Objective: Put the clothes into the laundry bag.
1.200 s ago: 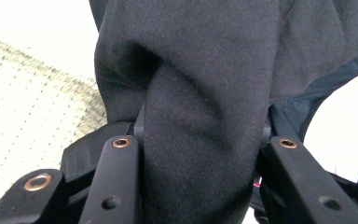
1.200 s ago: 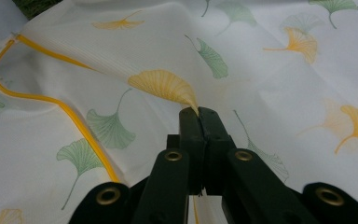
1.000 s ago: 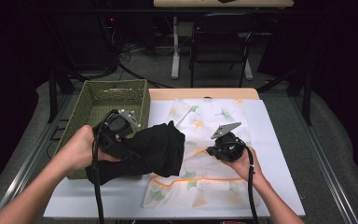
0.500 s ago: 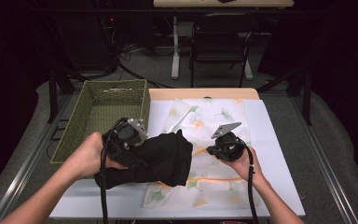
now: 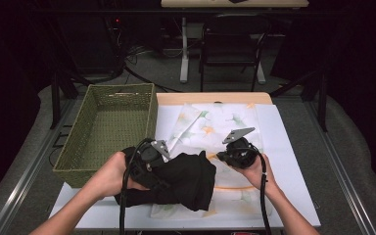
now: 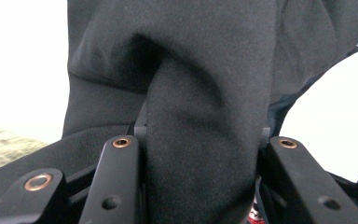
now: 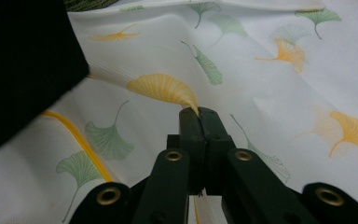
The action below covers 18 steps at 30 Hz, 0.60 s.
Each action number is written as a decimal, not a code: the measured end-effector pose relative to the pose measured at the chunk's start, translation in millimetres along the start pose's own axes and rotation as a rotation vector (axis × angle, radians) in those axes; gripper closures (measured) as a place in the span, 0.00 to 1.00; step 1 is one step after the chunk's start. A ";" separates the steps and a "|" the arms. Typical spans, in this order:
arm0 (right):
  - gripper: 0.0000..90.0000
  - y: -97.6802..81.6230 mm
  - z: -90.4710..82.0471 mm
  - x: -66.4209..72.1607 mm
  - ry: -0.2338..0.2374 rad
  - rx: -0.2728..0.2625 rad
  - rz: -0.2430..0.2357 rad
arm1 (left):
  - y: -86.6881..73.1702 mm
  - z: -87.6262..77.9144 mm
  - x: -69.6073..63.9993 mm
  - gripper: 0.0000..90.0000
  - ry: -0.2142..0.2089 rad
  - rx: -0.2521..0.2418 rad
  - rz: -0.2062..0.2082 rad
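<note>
A black garment [image 5: 188, 178] hangs bunched from my left gripper [image 5: 162, 169] over the near middle of the table. In the left gripper view a thick fold of the black garment [image 6: 205, 93] runs between the two jaws, and my left gripper [image 6: 200, 140] is shut on it. My right gripper [image 5: 221, 156] is just right of the garment, held low over a white cloth printed with green and yellow leaves [image 5: 215, 122]. In its own view my right gripper [image 7: 199, 114] has its jaws pressed together, tips at the leaf cloth [image 7: 270, 93], nothing seen between them.
A green woven basket [image 5: 120, 88] stands at the left of the table, with nothing in it. The leaf cloth lies on a white table top [image 5: 293, 161]. A wooden edge [image 5: 210, 98] runs along the far side. Chairs and cables stand beyond the table.
My left gripper has carried the black garment to the right and nearer the person, away from the basket's corner. The right gripper has stayed where it was.
</note>
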State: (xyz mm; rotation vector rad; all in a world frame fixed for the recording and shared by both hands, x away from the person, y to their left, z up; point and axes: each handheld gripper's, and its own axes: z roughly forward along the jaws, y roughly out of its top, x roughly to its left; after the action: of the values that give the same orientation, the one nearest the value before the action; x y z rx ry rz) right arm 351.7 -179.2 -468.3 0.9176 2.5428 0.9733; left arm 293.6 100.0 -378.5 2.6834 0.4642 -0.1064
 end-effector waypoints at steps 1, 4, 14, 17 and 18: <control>1.00 0.1 -0.3 0.7 0.000 -0.001 0.007 | 0.4 1.8 -0.8 0.69 -0.002 -0.003 0.003; 1.00 0.7 -1.9 1.2 -0.004 -0.006 0.005 | 3.1 10.4 -3.2 0.69 -0.018 -0.003 0.006; 1.00 2.2 -4.6 0.4 -0.001 -0.018 0.021 | 11.3 44.3 -3.6 0.68 -0.039 0.020 -0.001; 1.00 2.9 -5.6 0.5 -0.003 -0.025 0.011 | 13.7 56.2 -3.9 0.68 -0.046 0.028 -0.011; 1.00 3.1 -5.9 1.1 -0.004 -0.024 0.013 | 14.4 60.7 -3.7 0.68 -0.045 0.027 -0.016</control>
State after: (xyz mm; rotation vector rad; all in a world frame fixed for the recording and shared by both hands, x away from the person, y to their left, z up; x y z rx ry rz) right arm 349.6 -179.7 -461.9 0.9292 2.5194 1.0031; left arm 294.8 61.6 -427.7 2.6983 0.4741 -0.1788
